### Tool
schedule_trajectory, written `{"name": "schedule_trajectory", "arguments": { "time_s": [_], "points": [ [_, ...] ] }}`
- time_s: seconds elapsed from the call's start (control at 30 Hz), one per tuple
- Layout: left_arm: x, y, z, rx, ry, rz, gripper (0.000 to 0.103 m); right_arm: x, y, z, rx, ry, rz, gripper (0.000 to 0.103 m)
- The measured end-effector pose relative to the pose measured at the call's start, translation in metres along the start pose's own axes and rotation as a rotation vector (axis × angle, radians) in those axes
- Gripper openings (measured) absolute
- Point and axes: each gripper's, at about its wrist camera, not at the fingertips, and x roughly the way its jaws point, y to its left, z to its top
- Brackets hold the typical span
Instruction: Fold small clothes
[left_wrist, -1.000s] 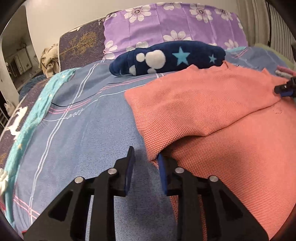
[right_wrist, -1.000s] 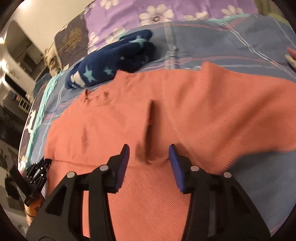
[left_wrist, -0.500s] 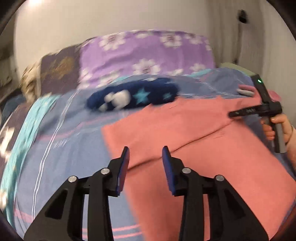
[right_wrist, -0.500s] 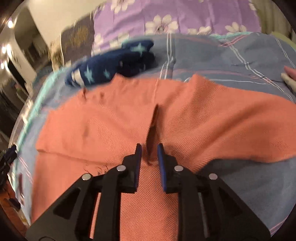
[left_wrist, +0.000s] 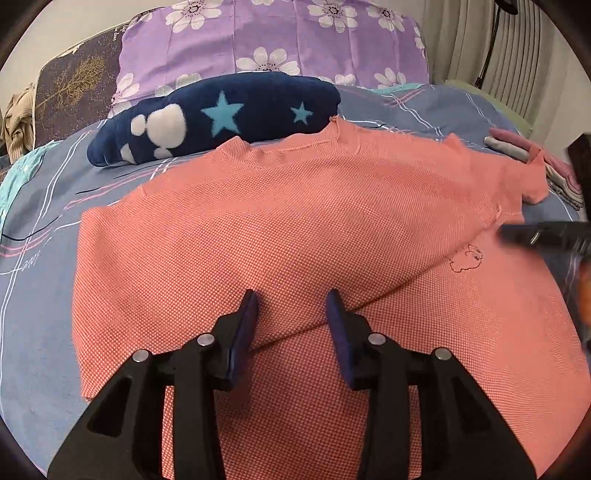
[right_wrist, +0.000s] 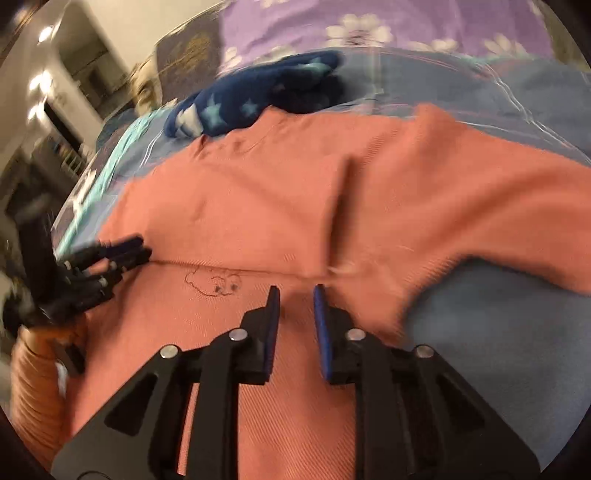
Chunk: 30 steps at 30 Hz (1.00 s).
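Hovering over the coral shirt (left_wrist: 295, 229), left gripper (left_wrist: 291, 314) with jaws spread and empty above a diagonal fold edge; right gripper (right_wrist: 295, 314) likewise parted, gripping nothing, just before the small outline drawing (right_wrist: 214, 282). Shirt spread partly folded on the blue bed sheet (left_wrist: 40, 332). Beyond, navy star-print fleece (left_wrist: 221, 114), then purple floral pillow (left_wrist: 273, 40).

Warm indoor light, right view motion-blurred

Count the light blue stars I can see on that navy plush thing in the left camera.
2. On the navy plush behind the orange shirt: a big star mid-body, and a smaller star toward its right end. More may be hidden round the back.
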Motion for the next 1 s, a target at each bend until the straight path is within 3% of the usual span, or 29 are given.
{"name": "schedule_trajectory", "arguments": {
  "time_s": [0.07,0.1,0.13,0.2,0.23,0.3,0.4,0.43,0.5,0.53,0.6,0.67,0.77,0.83,0.87,0.9,0.93,1.0],
  "points": [
    [-0.001,-0.003,-0.001,0.012,-0.003,0.016,0.041,-0.035,-0.029,0.005,0.078,-0.102,-0.067,0.013],
    [0.000,-0.005,-0.001,0.018,-0.006,0.024,0.041,-0.053,-0.052,0.009,0.145,-0.154,-0.145,0.013],
    [0.000,-0.005,0.000,0.021,-0.006,0.027,0.041,-0.067,-0.079,0.010,0.233,-0.178,-0.227,0.015],
    [0.001,-0.004,0.001,0.023,-0.008,0.030,0.041,-0.084,-0.129,0.002,0.437,-0.157,-0.276,0.019],
    [0.001,-0.002,0.001,0.021,-0.008,0.028,0.041,-0.088,-0.144,-0.004,0.503,-0.155,-0.263,0.021],
    [0.001,-0.001,0.001,0.016,-0.009,0.022,0.041,-0.094,-0.169,-0.017,0.616,-0.175,-0.191,0.038],
    [0.001,-0.001,0.001,0.014,-0.010,0.020,0.041,-0.088,-0.176,-0.015,0.657,-0.215,-0.103,0.053],
    [0.001,-0.002,0.001,0.016,-0.010,0.023,0.041,-0.083,-0.174,-0.010,0.649,-0.222,-0.102,0.053],
    [0.001,-0.002,0.001,0.020,-0.012,0.027,0.041,-0.073,-0.173,0.002,0.642,-0.230,-0.142,0.034],
    [0.001,-0.003,0.001,0.021,-0.013,0.029,0.041,-0.067,-0.173,0.008,0.647,-0.233,-0.160,0.006],
    [0.001,-0.003,0.000,0.024,-0.015,0.033,0.042,-0.068,-0.164,0.022,0.650,-0.285,-0.179,0.005],
    [0.001,-0.003,0.000,0.025,-0.016,0.036,0.042,-0.075,-0.128,0.037,0.523,-0.344,-0.183,0.005],
    [0.000,-0.005,0.000,0.027,-0.019,0.043,0.043,-0.071,-0.029,0.051,0.170,-0.369,-0.121,0.005],
    [-0.001,-0.004,0.000,0.025,-0.021,0.043,0.043,-0.054,0.041,0.043,-0.081,-0.309,-0.032,0.009],
    [-0.001,-0.004,-0.001,0.022,-0.022,0.040,0.043,-0.037,0.073,0.031,-0.193,-0.233,0.028,0.016],
    [-0.001,-0.003,-0.001,0.018,-0.024,0.037,0.043,-0.021,0.090,0.022,-0.256,-0.158,0.061,0.036],
    [-0.002,-0.001,-0.001,0.011,-0.025,0.029,0.044,-0.008,0.100,0.011,-0.291,-0.100,0.084,0.045],
    [-0.002,0.001,-0.001,0.000,-0.027,0.016,0.044,0.005,0.103,-0.006,-0.300,-0.038,0.101,0.046]
  ]
}}
